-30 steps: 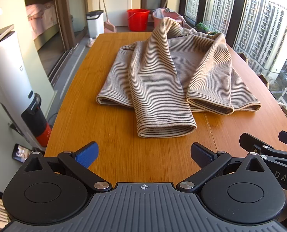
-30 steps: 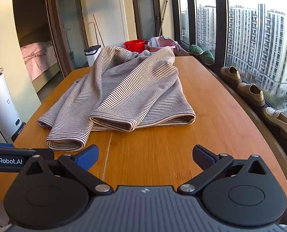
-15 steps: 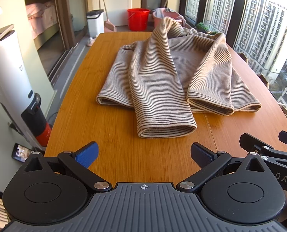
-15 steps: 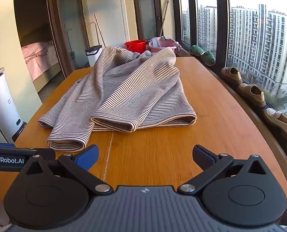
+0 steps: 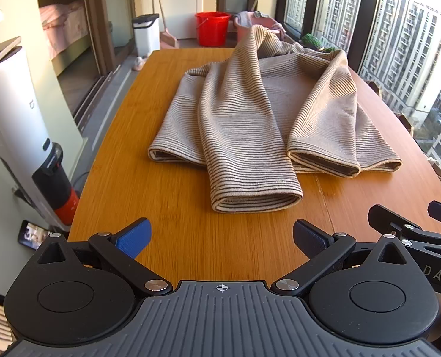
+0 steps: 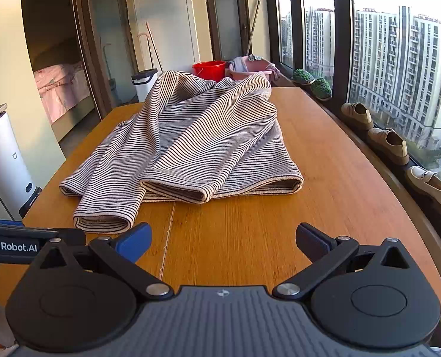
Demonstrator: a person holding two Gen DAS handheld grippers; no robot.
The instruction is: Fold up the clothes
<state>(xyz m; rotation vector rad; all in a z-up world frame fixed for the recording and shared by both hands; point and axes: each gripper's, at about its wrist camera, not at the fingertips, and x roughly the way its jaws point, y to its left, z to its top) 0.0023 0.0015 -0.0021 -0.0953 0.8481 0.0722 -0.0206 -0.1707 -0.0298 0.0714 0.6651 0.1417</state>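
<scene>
Left claw (image 5: 220, 238) spread, gripping nothing; right claw (image 6: 223, 239) likewise. We saw striped sweater (image 5: 250, 125) rumpled on table (image 5: 176, 196) (sleeves toward us).

Warm, low daylight from the windows (image 6: 398, 74)

It rakes across the table (image 6: 324, 178), glowing orange, with soft shadows leftward; both views are sharp, strongly bowed at the fisheye edges, corners vignetted.
</scene>
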